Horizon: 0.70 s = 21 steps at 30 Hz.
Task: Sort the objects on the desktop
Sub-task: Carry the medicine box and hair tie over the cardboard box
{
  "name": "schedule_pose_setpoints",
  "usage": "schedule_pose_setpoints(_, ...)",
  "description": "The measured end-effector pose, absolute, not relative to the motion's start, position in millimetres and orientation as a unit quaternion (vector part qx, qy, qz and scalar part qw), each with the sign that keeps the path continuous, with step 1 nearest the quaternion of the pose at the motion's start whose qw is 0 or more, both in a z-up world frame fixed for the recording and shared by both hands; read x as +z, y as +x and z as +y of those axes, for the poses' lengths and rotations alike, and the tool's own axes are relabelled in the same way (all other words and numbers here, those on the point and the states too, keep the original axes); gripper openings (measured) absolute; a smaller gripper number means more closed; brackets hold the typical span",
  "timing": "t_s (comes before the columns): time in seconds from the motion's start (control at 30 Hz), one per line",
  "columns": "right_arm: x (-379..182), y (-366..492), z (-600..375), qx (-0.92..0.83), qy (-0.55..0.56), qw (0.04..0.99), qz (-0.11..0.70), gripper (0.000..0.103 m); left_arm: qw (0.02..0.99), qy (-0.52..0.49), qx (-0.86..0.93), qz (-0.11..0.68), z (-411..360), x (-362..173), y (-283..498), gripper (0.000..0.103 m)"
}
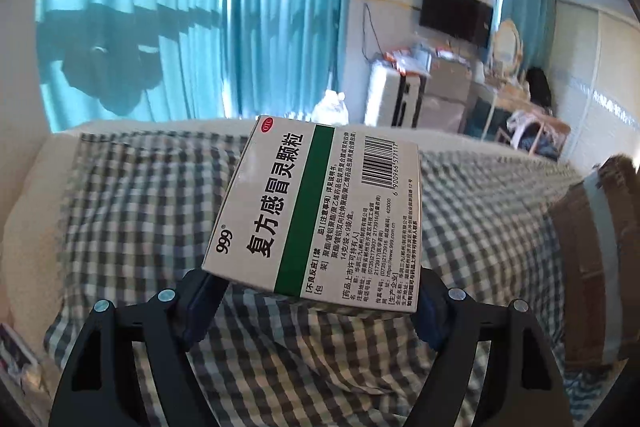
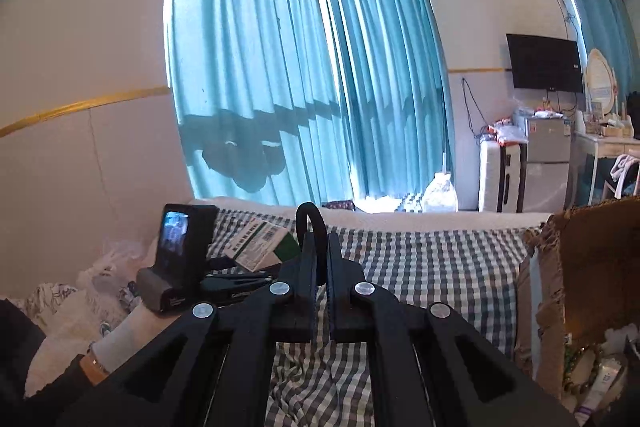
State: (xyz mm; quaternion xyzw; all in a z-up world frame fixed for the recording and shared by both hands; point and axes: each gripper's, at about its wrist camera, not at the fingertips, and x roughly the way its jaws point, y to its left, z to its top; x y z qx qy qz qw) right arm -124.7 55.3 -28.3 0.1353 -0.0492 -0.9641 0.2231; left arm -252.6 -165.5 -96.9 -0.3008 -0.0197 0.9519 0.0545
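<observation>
A white medicine box (image 1: 316, 211) with a green stripe, a barcode and black print hangs tilted above the checked bedsheet (image 1: 132, 211). My left gripper (image 1: 316, 293) is shut on its near end, one blue pad on each side. In the right wrist view the same medicine box (image 2: 260, 243) shows at the left, beyond the left gripper's camera unit (image 2: 176, 259). My right gripper (image 2: 320, 241) is shut on a thin black loop (image 2: 306, 207) that arches up from between its fingertips.
An open brown cardboard box (image 2: 580, 267) stands on the bed at the right, with beads and a tube inside; the same cardboard box (image 1: 572, 259) shows in the left wrist view. A sleeved arm (image 2: 92, 359) comes in at lower left. Teal curtains, a suitcase and a television lie beyond the bed.
</observation>
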Motion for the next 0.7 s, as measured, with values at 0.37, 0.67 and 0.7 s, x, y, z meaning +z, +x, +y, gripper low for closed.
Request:
schedule_pose_setpoints(0.37, 20.4, -50.6, 87.5, -0.977, 0.051, 0.206, -0.024, 0.003, 0.007, -0.141, 0.989, -0.047, -136.3, -17.8, -156.2, 0.081)
schedule_pose_setpoints(0.67, 48.6, 1.1, 126.9, -0.984, -0.007, 0.178, -0.02, 0.003, 0.01, -0.088, 0.995, -0.036, -83.1, 38.4, -94.3, 0.081)
schedule_pose_setpoints(0.7, 50.8, 6.3, 130.9, -0.984, -0.011, 0.175, -0.019, 0.003, 0.016, -0.081, 0.996, -0.038, -76.8, 43.0, -86.6, 0.081)
